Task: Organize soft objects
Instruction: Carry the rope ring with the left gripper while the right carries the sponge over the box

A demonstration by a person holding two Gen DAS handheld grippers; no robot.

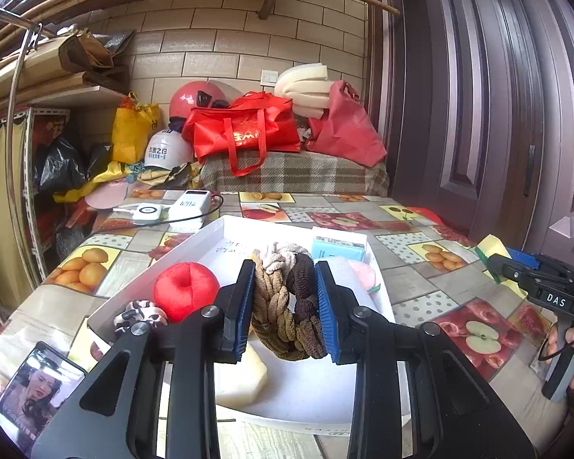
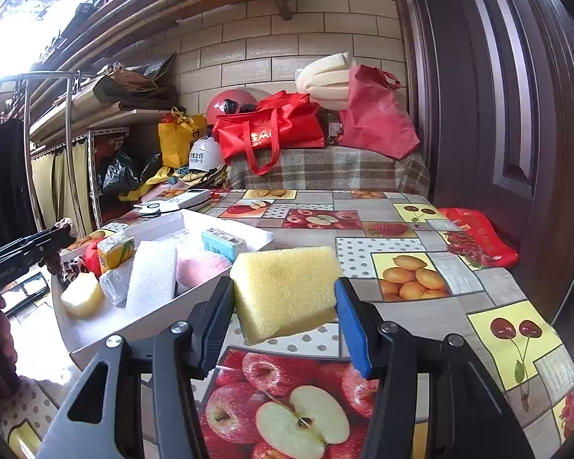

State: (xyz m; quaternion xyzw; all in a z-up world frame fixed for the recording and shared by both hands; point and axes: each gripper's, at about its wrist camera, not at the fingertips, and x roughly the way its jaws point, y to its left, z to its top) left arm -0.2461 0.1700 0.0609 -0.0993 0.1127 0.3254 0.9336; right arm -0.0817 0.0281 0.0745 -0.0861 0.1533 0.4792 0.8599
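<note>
My left gripper [image 1: 285, 302] is shut on a braided ring of brown, tan and cream scrunchies [image 1: 277, 298], held over the white tray [image 1: 206, 235]. In the tray lie a red plush apple [image 1: 183, 290], a black-and-white scrunchie [image 1: 139, 315], a pale yellow foam block [image 1: 241, 378], a blue tissue pack [image 1: 338, 249], a white sponge [image 2: 151, 277], a pink pad [image 2: 201, 266] and an orange juice carton [image 2: 114, 252]. My right gripper [image 2: 285, 296] is shut on a yellow sponge [image 2: 287, 287] above the tablecloth, just right of the tray.
The table wears a fruit-print cloth [image 2: 421, 267]. A phone [image 1: 34, 386] lies at the tray's near left. Two white power banks with a cable [image 1: 189, 206] sit behind the tray. Red bags [image 1: 245, 130], helmets and foam pile up beyond the table; a door [image 1: 478, 95] stands on the right.
</note>
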